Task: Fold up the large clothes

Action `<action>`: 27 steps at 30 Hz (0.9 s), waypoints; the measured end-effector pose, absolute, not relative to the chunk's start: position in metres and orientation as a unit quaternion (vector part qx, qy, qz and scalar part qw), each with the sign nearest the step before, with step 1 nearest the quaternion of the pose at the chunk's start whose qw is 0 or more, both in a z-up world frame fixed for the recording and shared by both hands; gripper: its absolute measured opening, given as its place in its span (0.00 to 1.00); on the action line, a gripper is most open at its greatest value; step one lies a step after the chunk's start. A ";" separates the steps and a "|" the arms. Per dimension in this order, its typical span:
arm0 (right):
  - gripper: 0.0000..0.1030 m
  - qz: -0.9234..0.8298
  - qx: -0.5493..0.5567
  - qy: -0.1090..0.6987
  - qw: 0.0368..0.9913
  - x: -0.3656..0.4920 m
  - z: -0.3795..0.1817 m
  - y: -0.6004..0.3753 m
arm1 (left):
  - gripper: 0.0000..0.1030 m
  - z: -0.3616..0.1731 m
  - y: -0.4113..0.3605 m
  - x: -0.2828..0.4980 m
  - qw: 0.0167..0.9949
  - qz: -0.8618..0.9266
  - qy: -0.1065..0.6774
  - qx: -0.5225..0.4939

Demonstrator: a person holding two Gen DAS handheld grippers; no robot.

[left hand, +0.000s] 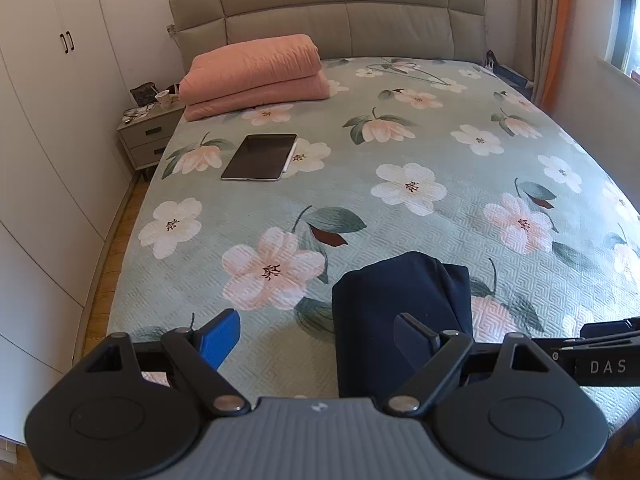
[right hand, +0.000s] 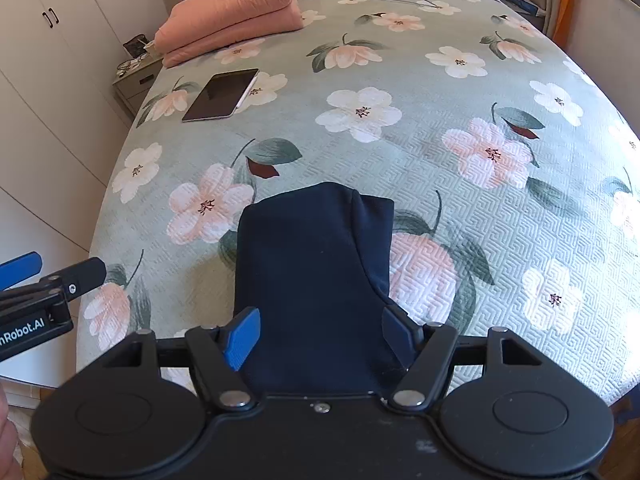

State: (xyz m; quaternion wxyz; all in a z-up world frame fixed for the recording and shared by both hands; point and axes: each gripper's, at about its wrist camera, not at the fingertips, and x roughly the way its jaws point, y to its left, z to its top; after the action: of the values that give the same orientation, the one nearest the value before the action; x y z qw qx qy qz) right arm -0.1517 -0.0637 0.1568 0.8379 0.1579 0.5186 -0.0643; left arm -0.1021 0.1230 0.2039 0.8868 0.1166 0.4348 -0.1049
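Nearest the cameras, the right gripper (right hand: 318,338) stands spread with the folded navy garment (right hand: 312,280) between its fingers, though whether the pads actually press the cloth I cannot tell; the left gripper (left hand: 316,338) is spread too, empty, just beside the bundle's left edge. The garment lies at the near end of the floral bedspread (right hand: 440,160). A careless lift could let the loose right flap spill open. Farther off, the tablet (left hand: 260,157) and pink quilt (left hand: 256,74) seem safely clear.
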 end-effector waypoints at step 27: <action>0.79 -0.055 0.167 0.539 0.824 -0.148 0.147 -0.074 | 0.84 0.191 0.117 -0.094 0.876 -0.109 0.453 0.129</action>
State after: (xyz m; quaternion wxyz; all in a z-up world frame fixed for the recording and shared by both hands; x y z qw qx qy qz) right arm -0.1483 -0.0740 0.1467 0.8237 0.1674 0.5389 -0.0552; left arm -0.0939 0.1169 0.1913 0.8755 0.1289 0.4526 -0.1091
